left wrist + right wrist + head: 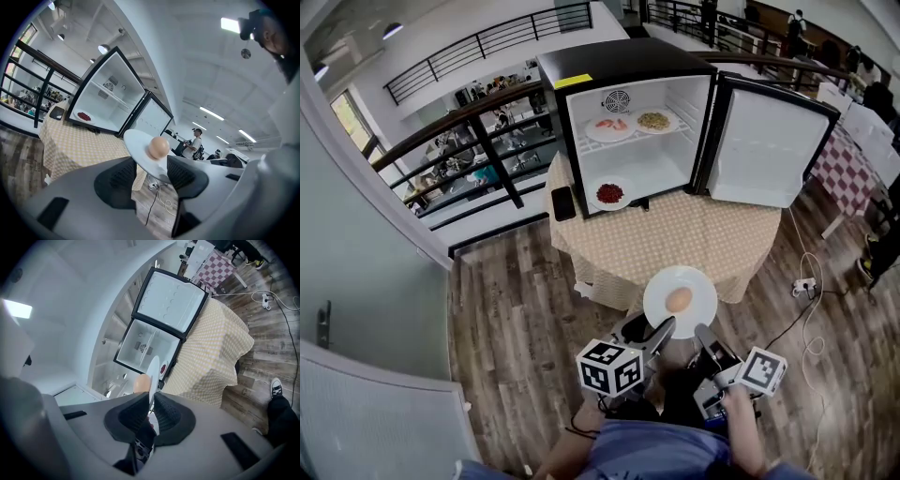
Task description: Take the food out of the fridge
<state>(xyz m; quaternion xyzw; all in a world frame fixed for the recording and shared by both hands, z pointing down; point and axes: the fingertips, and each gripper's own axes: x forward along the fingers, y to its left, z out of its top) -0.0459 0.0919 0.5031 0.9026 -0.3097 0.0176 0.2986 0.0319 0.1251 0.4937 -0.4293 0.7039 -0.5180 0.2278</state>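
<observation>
Dark wood-plank floor surrounded a round table in checked cloth; black railing stood far left, strip lights overhead.

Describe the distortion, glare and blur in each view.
Head view: wide lens bows the railing and floor; fridge sharp. Left gripper view: dark corners, ceiling lamp blown out, egg crisp. Right gripper view: scene tilted, left side washed pale, right tool shut on the plate.

shelf food too small to identify, person cropped below
</observation>
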